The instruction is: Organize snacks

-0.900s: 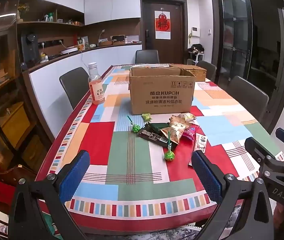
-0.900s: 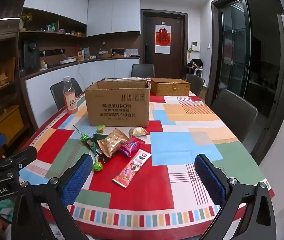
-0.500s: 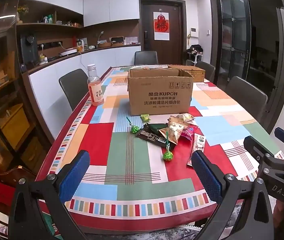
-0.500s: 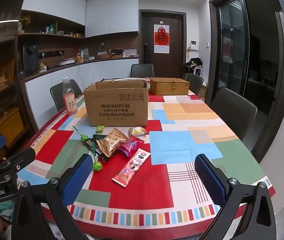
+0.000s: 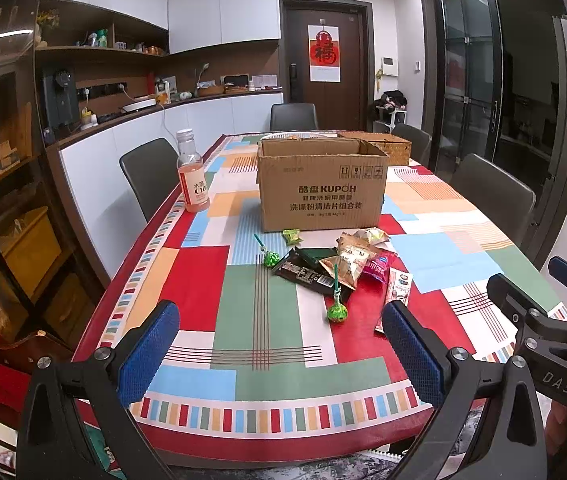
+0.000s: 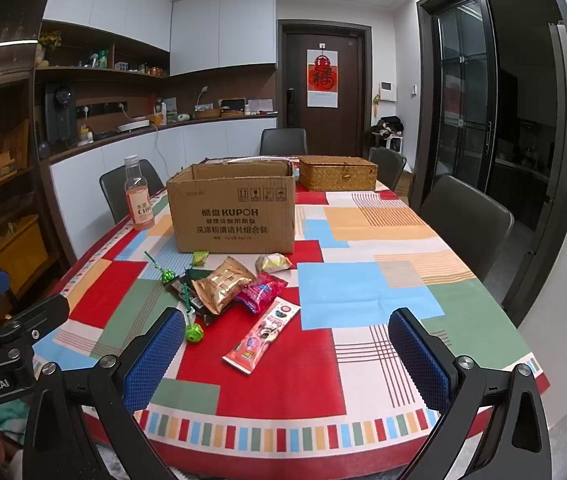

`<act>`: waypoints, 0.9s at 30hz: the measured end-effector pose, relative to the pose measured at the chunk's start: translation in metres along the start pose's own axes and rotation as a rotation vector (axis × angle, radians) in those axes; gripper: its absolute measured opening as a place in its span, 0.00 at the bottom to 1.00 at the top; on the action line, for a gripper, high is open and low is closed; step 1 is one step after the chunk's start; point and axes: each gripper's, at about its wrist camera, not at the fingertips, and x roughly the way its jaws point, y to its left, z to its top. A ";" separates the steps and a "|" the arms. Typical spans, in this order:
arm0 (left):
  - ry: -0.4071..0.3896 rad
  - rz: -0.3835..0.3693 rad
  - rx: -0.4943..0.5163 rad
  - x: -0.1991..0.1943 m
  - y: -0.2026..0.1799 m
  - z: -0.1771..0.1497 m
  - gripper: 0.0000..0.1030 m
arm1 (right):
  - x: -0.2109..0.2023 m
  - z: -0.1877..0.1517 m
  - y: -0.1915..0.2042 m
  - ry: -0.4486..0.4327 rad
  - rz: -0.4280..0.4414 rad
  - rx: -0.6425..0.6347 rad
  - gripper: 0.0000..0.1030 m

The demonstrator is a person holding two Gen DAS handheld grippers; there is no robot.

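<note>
**Snacks loose ahead of both jaws, nothing taken up yet**

Table (image 5: 443, 248) first: a long top under a smooth patchwork cloth of red, green, blue and orange blocks, running away ahead of both grippers. Well beyond the jaws stands the cardboard box (image 6: 235, 216), open-topped, stiff and matte, with printed lettering on its near face; it looks the likely place for the snacks. Left of it, far ahead and to the left of the left jaws, stands a clear plastic bottle (image 5: 193, 176) of pink drink.

The left gripper (image 5: 279, 354) and right gripper (image 6: 287, 354) both hang spread wide over the near table edge, jaws released, blue textured pads holding nothing.

The snacks lie in a loose heap between the jaws and the box. The gold foil bag (image 6: 225, 284) is puffed, crinkly and probably light; I judge a pinch on its flat sealed edge safest, since squeezing the belly may crush the contents. The long pink wrapper (image 6: 261, 334), just ahead between the right jaws, looks flat, glossy and slippery; take it across its narrow width. The green lollipop (image 6: 193, 332), beside the right gripper's left pad, is small, round and hard; grip the ball, not the thin stick.
</note>
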 end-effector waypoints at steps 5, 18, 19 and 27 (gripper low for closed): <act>0.001 -0.001 -0.001 0.000 0.000 -0.001 1.00 | -0.001 0.000 0.002 0.000 0.000 -0.005 1.00; 0.002 -0.001 0.000 0.000 0.001 -0.001 1.00 | -0.001 -0.001 0.002 0.000 -0.001 -0.004 1.00; 0.002 -0.001 0.000 0.000 0.001 -0.001 1.00 | -0.001 -0.001 0.002 0.001 0.000 -0.004 1.00; 0.003 0.000 -0.001 0.001 0.000 -0.002 1.00 | 0.000 -0.001 0.002 0.002 0.000 -0.004 1.00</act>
